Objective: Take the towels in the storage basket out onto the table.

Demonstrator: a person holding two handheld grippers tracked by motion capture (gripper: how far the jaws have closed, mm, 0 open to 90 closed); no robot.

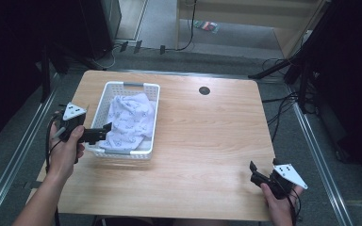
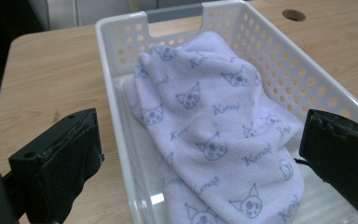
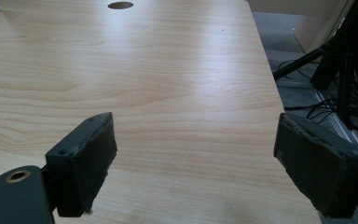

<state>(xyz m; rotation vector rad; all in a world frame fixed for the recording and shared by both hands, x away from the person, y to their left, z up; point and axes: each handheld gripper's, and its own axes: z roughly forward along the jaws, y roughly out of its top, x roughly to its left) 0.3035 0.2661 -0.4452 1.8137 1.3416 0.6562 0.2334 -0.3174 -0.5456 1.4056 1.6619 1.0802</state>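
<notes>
1. A white basket with perforated walls sits on the left half of the wooden worktop, its long side running away from the person.
2. A pale lilac towel printed with cat faces lies bunched inside the basket, heaped higher than the rim; in the left gripper view the towel fills most of the basket.
3. The left claw is held by the left hand at the basket's near left corner, pointing across the rim toward the towel. Its jaws stand wide apart with nothing between them: one is over the worktop outside the wall, the other over the basket's inside.
4. The right claw is held by the right hand near the worktop's front right corner, well apart from the basket. Its jaws gape wide and grip nothing, with bare wood beneath them.
5. A round cable hole sits near the far edge.
</notes>
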